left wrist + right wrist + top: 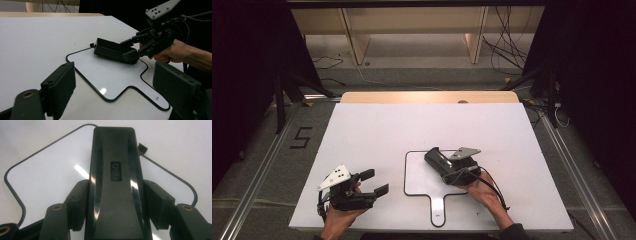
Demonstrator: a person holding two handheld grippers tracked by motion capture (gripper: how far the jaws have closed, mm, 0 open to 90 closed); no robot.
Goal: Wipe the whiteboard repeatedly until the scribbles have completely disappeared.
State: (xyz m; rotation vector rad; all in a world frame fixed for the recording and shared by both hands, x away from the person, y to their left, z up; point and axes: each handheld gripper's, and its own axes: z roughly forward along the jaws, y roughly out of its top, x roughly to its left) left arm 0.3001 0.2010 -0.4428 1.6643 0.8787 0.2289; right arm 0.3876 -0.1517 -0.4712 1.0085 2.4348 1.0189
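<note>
A small whiteboard (417,176) with a black rim and a short handle lies flat on the white table, near its front edge. A black board eraser (438,158) rests on the board's right half, long and glossy with a small "deli" label (116,171). My right gripper (448,168) is shut on the eraser, one pad (78,195) against each long side. In the left gripper view the eraser (110,50) sits low on the whiteboard (100,75). My left gripper (377,181) stands open left of the board with nothing between its fingers (60,82).
The white table top (377,130) stretches wide behind and left of the board. Its far edge is a wooden strip (427,97). Beyond it lie floor cables (507,50) and shelf legs (354,42). A "5" (301,137) is marked on the floor at left.
</note>
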